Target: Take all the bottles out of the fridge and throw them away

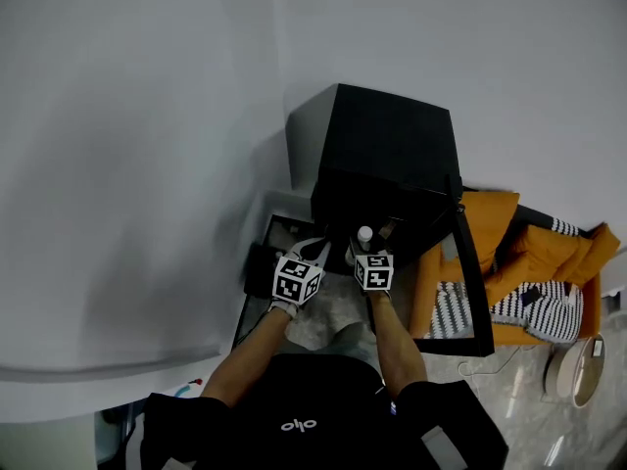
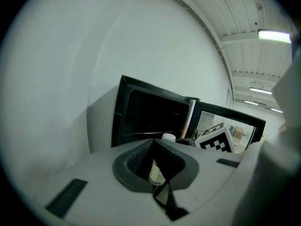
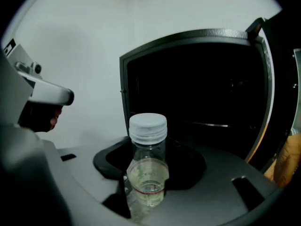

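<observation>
Black fridge (image 1: 387, 150) against the white wall (image 1: 147, 164) in the head view, door (image 1: 472, 262) standing open to the right. Beyond the door's outer edge, an orange seat (image 1: 490, 221) with a striped cushion (image 1: 534, 306) on the floor (image 1: 509, 399). Both arms reaching toward the front edge of the opening: left gripper (image 1: 314, 252) at its left side, right gripper (image 1: 365, 250) just beside. Upright at the right gripper's tip, just outside the fridge, a white-capped bottle (image 1: 364, 233).

From the left gripper view, fingers closed together, tips toward the dark fridge interior. Just above them, the bottle's white cap (image 2: 168, 137). In the narrow dark slot at the fingers, a sliver of labelled bottle body; pinched there or merely behind, impossible to tell. To the right, the right gripper's marker cube (image 2: 216, 140) in front of the open door.

From the right gripper view, fingers clamped on the lower body of the clear bottle. Held upright before the fridge's open front, cap on, a pale band with a red line low on the body. At the left edge, the left gripper and the hand (image 3: 41, 117) on it, apart from the bottle.
</observation>
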Motion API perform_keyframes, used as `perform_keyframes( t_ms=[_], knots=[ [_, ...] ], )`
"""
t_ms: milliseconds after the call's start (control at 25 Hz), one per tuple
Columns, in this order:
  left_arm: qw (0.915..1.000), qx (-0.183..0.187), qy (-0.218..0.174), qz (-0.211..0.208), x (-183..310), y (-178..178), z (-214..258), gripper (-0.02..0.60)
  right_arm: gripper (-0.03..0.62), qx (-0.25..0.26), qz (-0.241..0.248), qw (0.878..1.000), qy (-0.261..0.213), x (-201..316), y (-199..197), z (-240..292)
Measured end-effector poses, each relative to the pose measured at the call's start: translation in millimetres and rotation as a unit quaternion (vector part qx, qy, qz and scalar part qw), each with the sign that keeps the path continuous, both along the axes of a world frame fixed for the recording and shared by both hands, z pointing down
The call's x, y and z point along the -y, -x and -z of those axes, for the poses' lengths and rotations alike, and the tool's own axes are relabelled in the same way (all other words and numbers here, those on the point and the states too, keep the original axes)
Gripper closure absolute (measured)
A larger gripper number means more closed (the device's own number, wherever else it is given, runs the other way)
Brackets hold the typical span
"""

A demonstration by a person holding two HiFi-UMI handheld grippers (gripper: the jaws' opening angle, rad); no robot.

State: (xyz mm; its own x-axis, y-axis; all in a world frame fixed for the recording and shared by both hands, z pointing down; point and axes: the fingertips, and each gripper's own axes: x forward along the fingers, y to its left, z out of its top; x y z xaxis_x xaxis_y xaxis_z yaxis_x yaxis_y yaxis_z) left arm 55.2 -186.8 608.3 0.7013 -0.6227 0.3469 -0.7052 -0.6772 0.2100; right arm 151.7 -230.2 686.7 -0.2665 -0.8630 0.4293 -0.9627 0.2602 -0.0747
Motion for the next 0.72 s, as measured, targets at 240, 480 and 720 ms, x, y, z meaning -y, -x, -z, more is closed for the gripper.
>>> perform_keyframes(
  t_ms=[240,480,720],
  knots=[
    [0.9999,-0.003,0.009,-0.007,-4,-13,65,0.575,0.393,0.007,0.018,1.0,-0.01,-18,1,87],
    [0.9999,-0.013,0.002,-0.006,4,-26,95,0.575,0.393,0.001,0.035,0.999,-0.03,-16,-2,132],
    [0.9998,-0.014,-0.007,0.009,15,-21,101,0.575,0.393,-0.004,0.051,0.998,-0.039,-6,-3,146]
  ],
)
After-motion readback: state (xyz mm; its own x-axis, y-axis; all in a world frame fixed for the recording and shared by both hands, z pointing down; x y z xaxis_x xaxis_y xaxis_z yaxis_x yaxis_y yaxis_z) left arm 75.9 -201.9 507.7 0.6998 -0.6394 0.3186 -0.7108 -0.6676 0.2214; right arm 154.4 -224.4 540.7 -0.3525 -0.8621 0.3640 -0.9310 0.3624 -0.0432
